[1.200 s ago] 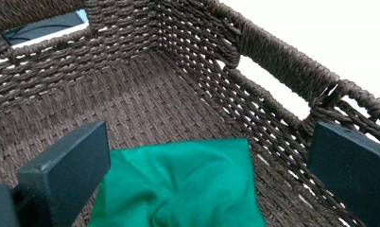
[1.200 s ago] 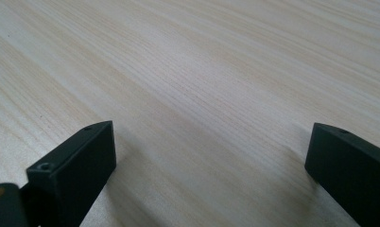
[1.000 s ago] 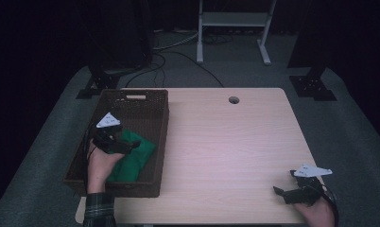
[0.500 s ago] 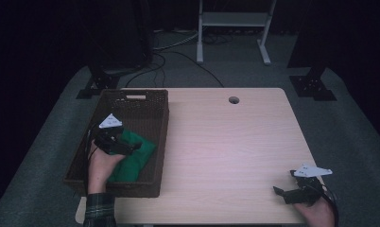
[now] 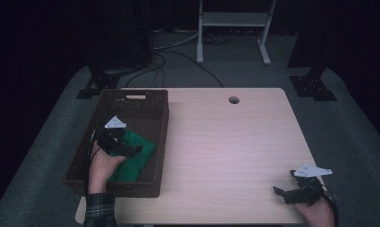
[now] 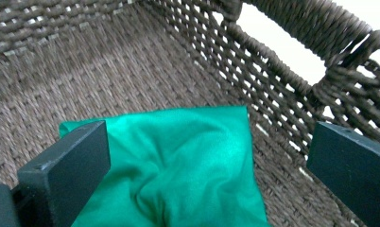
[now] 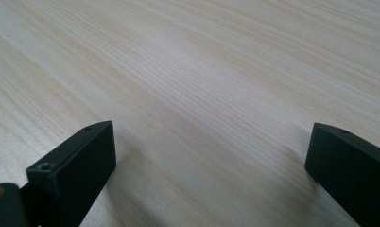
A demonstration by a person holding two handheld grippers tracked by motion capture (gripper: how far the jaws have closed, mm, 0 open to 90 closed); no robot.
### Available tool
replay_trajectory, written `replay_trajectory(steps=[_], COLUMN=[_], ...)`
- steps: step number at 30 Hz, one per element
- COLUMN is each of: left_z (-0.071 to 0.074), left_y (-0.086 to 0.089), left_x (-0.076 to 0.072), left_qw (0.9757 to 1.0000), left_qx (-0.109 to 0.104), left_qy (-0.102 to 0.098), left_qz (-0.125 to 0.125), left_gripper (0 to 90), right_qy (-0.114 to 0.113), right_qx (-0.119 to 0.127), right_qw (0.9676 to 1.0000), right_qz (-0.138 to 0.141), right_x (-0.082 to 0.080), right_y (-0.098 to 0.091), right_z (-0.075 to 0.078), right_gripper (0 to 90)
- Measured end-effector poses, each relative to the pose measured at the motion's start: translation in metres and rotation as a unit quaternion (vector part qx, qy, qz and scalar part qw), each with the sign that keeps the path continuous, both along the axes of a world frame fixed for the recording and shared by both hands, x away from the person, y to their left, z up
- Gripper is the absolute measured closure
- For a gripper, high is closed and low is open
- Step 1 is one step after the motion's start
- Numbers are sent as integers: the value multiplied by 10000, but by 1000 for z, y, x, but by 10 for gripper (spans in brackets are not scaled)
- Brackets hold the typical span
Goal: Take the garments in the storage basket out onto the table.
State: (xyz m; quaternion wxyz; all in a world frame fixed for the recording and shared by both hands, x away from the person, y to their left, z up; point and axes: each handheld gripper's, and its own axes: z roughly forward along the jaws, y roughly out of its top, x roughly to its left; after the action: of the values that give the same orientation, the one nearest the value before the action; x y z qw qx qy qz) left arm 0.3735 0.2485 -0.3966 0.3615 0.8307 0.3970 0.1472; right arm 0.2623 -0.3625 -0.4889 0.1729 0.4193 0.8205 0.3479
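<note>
Centrally, a light wooden table spans the high view, with a dark wicker basket at its left side. Inside the basket, lower left of frame, lies a crumpled green cloth. Above it hovers the left gripper, jaws spread wide, gripping nothing. At lower right, the right gripper sits over bare tabletop, jaws equally wide.

No writing, label, brand mark, number or sign can be read anywhere in these views. The dark brown woven wicker basket, the crumpled bright green cloth lying in it, and the pale wood-grain table top all carry plain, unmarked surfaces.
</note>
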Motion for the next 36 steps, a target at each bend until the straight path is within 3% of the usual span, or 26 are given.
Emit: replay_trajectory(steps=[8, 27, 33, 36], left_z=[-5, -10, -12, -16], left_y=[-2, -5, -6, -8], left_x=[2, 4, 4, 5], left_qw=[9997, 9987, 9984, 9974], left_qx=[66, 209, 277, 341], left_qy=[215, 456, 494, 614], left_qz=[9, -10, 37, 130], left_gripper=[0, 0, 0, 0], right_qy=[-2, 4, 0, 3], right_qx=[0, 1, 0, 1], right_qw=[10000, 10000, 10000, 10000], right_qz=[2, -2, 0, -2], right_x=[0, 0, 0, 0], right_y=[0, 0, 0, 0], right_z=[0, 0, 0, 0], right_gripper=[14, 14, 14, 14])
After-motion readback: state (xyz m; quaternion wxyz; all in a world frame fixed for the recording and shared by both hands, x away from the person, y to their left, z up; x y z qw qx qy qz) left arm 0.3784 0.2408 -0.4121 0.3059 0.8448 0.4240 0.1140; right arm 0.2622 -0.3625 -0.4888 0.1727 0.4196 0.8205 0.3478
